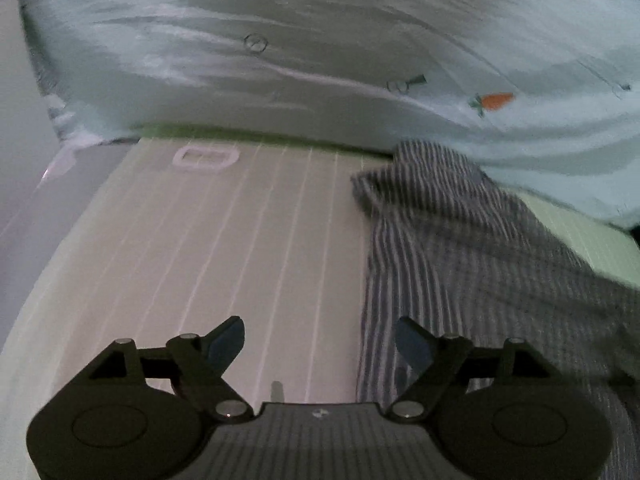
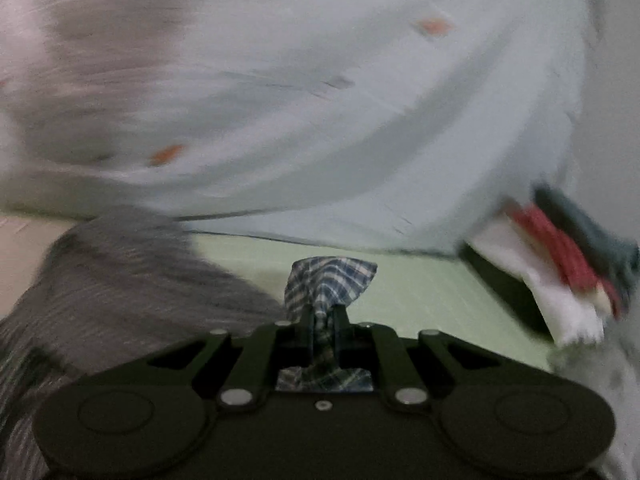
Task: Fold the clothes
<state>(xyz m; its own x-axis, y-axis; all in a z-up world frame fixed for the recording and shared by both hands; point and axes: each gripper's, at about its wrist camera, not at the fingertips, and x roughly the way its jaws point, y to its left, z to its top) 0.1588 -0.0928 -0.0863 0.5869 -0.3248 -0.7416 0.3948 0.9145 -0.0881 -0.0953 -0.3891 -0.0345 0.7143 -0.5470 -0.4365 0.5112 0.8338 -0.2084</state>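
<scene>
1. Bunching out beyond the fingertips at 12 o'clock in the right wrist view, a blue-and-white plaid cloth is pinched by the right gripper, whose fingers are pressed nearly together on the fabric; more of the plaid is seen behind them, near the gripper body.
2. A grey striped garment is spread at 3 o'clock in the left wrist view; in the right wrist view it is seen blurred at 9 o'clock.
3. The left gripper is held with its fingers spread wide and nothing between them; its right finger is seen over the edge of the striped garment, though contact cannot be told.
4. A pale striped sheet is seen under the left gripper.
5. A light blue quilt with carrot prints is heaped from 10 to 2 o'clock in both views.
6. A blurred red, white and dark bundle is seen at 3 o'clock in the right wrist view.
</scene>
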